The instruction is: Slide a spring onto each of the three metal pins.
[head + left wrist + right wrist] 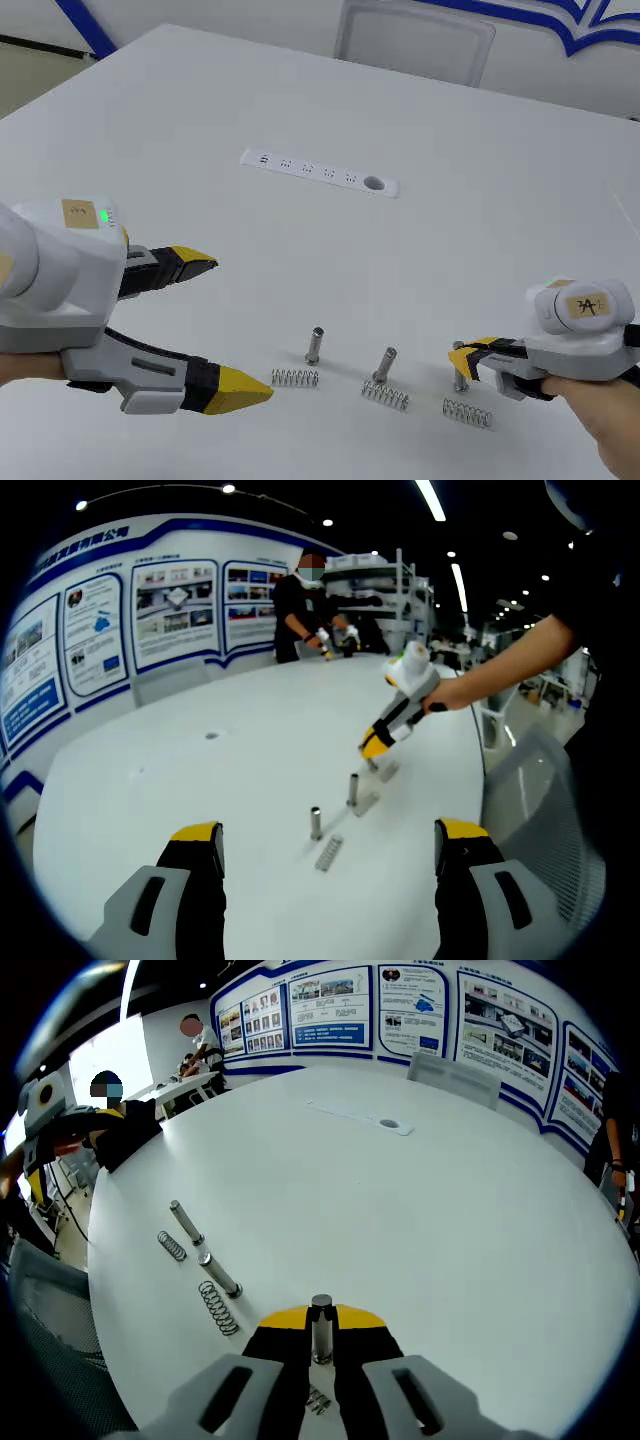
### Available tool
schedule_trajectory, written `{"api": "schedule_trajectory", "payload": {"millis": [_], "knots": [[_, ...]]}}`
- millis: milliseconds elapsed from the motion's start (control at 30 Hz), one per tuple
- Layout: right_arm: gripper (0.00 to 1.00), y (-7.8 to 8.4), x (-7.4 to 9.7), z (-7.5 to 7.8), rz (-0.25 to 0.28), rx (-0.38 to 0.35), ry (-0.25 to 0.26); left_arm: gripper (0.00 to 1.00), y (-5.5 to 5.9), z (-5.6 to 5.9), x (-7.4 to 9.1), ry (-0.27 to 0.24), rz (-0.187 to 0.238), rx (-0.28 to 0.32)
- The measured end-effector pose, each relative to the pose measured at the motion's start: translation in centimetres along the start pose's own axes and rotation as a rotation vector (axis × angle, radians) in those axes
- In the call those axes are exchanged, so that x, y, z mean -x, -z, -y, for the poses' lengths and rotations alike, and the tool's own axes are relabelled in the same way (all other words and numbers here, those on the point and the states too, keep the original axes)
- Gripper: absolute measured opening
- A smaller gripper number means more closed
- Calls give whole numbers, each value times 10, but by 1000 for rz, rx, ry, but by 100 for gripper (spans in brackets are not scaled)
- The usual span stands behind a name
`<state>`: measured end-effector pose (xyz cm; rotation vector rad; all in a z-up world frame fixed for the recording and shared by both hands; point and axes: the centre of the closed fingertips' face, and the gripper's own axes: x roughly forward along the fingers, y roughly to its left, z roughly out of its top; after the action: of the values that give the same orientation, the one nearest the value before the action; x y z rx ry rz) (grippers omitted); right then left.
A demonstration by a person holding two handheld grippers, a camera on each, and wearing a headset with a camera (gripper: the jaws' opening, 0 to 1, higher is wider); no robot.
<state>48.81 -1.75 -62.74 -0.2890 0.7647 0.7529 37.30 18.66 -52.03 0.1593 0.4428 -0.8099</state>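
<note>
Three short metal pins stand upright in a row on the white table [330, 250]: the left pin [314, 345], the middle pin [384, 364] and the right pin [459, 368]. A loose spring lies flat by each: the left spring [295, 378], the middle spring [386, 396] and the right spring [467, 413]. My right gripper [468, 362] is shut on the right pin [321, 1325], which stands between its yellow tips. My left gripper [225, 325] hovers wide open left of the row, holding nothing; from it I see the left pin [316, 822] and its spring [329, 852] ahead.
A white power strip [320, 172] lies flat at mid-table. A grey chair [415, 40] stands behind the far edge. A person [305, 610] works at another bench beyond. Bare tabletop stretches between the strip and the pins.
</note>
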Motion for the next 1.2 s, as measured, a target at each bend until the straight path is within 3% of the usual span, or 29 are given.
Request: {"api": "schedule_trajectory", "payload": {"millis": [233,333,500,833,1200], "knots": [[7,2,5,0,21,-8,3,89,0,4,1,7,2,0],[8,0,7,1,62,-40,-6,89,0,5,2,7,3,1],[8,0,9,1,90,-30,-5,89,1,5,3,4,-4,1],[8,6,12,-1,91,-18,-2,88,3,8,3,9,-17,-7],[8,9,13,-5,65,55,9,88,0,12,3,19,-17,-16]]}}
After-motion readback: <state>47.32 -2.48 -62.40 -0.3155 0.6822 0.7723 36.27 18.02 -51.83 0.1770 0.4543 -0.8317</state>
